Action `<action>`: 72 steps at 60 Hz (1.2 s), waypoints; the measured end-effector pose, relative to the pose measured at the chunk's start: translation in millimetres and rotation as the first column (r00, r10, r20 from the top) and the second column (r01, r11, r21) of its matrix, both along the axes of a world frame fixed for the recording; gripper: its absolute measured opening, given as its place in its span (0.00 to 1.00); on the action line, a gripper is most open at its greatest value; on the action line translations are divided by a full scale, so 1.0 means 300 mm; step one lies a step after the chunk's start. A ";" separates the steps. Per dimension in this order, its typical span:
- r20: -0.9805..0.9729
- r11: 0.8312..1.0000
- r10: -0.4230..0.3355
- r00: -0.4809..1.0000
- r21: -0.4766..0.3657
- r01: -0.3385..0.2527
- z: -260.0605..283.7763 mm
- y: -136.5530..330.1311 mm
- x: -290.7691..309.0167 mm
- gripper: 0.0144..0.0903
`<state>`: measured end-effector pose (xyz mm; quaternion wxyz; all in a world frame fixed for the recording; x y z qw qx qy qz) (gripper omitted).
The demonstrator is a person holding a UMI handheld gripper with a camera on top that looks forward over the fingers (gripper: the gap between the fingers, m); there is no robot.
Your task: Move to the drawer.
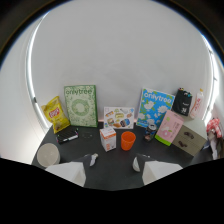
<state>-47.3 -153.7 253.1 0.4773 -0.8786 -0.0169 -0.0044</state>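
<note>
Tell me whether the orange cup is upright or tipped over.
Upright: the orange cup stands on its base, open mouth up, beside the small carton, ahead of the open claw.

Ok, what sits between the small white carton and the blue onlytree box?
In the gripper view, the orange cup stands between the white carton and the blue onlytree box.
</note>
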 end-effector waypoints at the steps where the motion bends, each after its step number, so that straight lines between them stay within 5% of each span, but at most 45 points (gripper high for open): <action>1: 0.001 1.000 -0.001 1.000 0.001 0.001 0.000 -0.001 0.002 0.95; 20: 0.031 0.993 -0.100 0.994 -0.060 0.102 -0.105 -0.137 0.210 0.94; 44: 0.114 0.946 -0.305 0.945 -0.078 0.315 -0.193 -0.224 0.844 0.94; 72: 0.140 0.938 -0.328 0.934 -0.067 0.339 -0.334 0.109 1.505 0.94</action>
